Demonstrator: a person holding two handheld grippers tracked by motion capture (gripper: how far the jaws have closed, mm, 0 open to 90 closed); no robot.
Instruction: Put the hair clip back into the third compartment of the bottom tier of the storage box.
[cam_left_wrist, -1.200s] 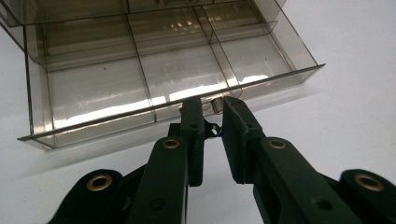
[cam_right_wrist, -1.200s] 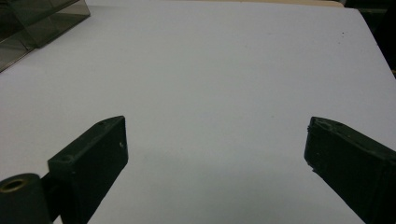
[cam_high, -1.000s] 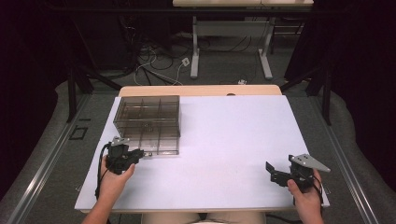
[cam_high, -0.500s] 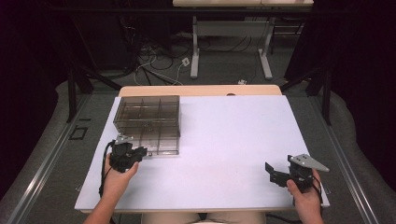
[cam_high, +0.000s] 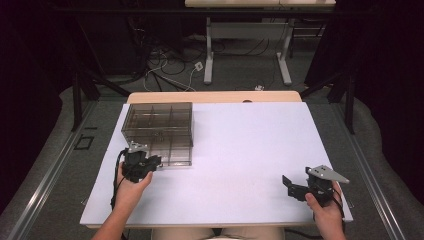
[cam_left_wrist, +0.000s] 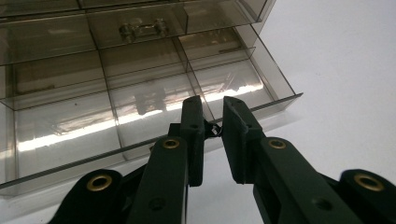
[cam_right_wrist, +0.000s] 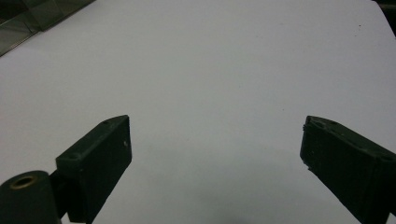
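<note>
Where left claw (cam_left_wrist: 213, 122) nearly shut by box (cam_high: 157, 132) edge, right claw (cam_right_wrist: 215, 154) wide, empty

The white tabletop (cam_high: 240, 150) is evenly lit from above in the high view, while the surroundings toward the frame edges are sunk in near darkness. Bright streaks of glare are seen on the smoky clear organizer box (cam_left_wrist: 116, 84) in the left gripper view. In the right gripper view a soft shadow is cast at lower centre, and the near black jaws are rendered slightly soft.
</note>
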